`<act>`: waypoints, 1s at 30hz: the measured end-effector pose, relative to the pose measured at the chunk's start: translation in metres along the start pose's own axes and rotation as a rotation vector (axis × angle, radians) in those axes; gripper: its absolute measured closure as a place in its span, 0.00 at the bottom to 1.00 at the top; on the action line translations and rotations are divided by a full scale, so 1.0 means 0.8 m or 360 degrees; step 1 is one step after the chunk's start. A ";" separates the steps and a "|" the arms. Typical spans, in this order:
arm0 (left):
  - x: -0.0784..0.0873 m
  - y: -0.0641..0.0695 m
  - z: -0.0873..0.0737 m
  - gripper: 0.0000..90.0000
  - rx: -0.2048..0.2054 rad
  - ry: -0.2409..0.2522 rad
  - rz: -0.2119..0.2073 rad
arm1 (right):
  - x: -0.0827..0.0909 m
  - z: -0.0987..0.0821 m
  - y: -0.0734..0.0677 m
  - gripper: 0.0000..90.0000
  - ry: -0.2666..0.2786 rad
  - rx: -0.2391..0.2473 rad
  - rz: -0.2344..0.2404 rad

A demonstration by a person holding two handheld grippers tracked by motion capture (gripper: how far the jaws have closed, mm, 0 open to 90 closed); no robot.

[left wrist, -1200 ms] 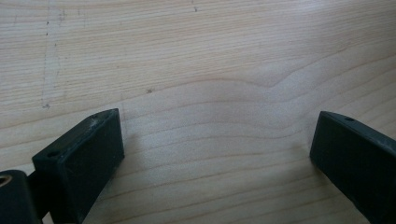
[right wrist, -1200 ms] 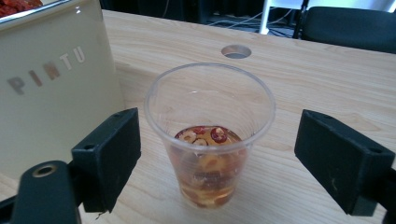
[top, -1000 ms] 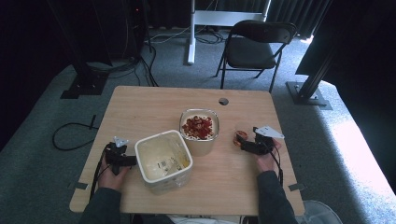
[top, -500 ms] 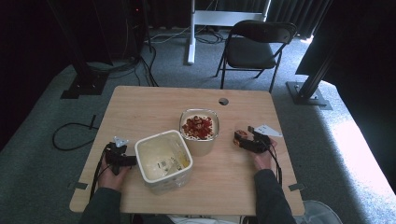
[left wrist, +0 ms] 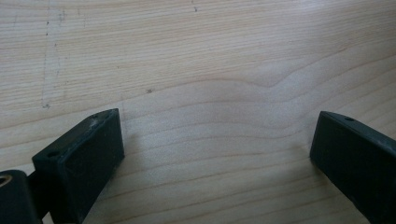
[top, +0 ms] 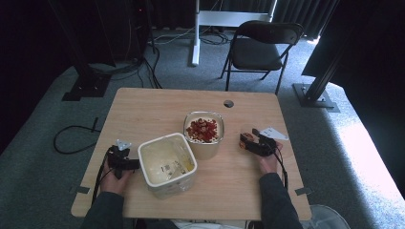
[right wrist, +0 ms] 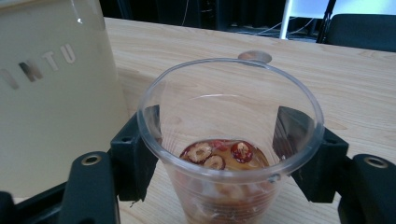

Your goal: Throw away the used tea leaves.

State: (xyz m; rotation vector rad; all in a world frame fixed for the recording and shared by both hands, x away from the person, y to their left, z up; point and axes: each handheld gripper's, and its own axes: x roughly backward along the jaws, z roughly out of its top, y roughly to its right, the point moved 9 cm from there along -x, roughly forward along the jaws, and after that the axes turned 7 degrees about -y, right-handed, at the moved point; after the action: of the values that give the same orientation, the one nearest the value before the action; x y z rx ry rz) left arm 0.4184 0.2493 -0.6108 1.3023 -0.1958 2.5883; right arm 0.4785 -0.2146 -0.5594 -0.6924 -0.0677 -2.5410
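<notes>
- High view: on the table (top: pixel 143 109) the left gripper (top: pixel 125 162) rests beside a big empty tub (top: pixel 167 164). A second tub (top: pixel 204 133), full of red slices, stands behind it. The right gripper (top: pixel 250 142) sits to that tub's right.
- Left gripper view: jaws spread wide over bare wood (left wrist: pixel 210 70), nothing between them.
- Right gripper view: jaws clamp a clear cup (right wrist: pixel 231 140) upright on the table, a few red slices (right wrist: pixel 219 154) at its bottom, a pale tub wall (right wrist: pixel 56 93) just beside it.
</notes>
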 end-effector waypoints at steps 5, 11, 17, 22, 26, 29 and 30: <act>0.000 0.000 0.000 0.04 0.0000 0.0000 0.0000 | 0.011 0.008 -0.007 0.38 -0.0015 0.0020 0.0006; 0.000 0.000 0.000 0.04 0.0000 0.0000 0.0000 | 0.031 0.033 -0.017 0.39 0.0068 0.0050 0.0000; 0.000 0.000 0.000 0.04 0.0003 0.0002 -0.0002 | 0.034 0.045 -0.034 0.39 0.0093 0.0088 0.0008; 0.000 0.000 0.000 0.04 0.0003 0.0003 -0.0003 | 0.038 0.045 -0.043 0.39 0.0072 0.0089 0.0038; 0.000 0.000 0.000 0.04 0.0003 0.0003 -0.0002 | 0.054 0.056 -0.057 0.39 0.0118 0.0091 0.0066; 0.000 0.000 0.001 0.04 0.0003 0.0003 -0.0002 | 0.055 0.058 -0.067 0.39 0.0097 0.0131 0.0095; 0.000 0.000 0.000 0.04 0.0003 0.0003 -0.0002 | 0.059 0.064 -0.073 0.39 0.0122 0.0151 0.0099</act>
State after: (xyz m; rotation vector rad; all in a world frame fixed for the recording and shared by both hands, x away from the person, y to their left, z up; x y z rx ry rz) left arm 0.4189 0.2490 -0.6108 1.3004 -0.1919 2.5890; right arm 0.4389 -0.1762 -0.4873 -0.5518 -0.1377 -2.4843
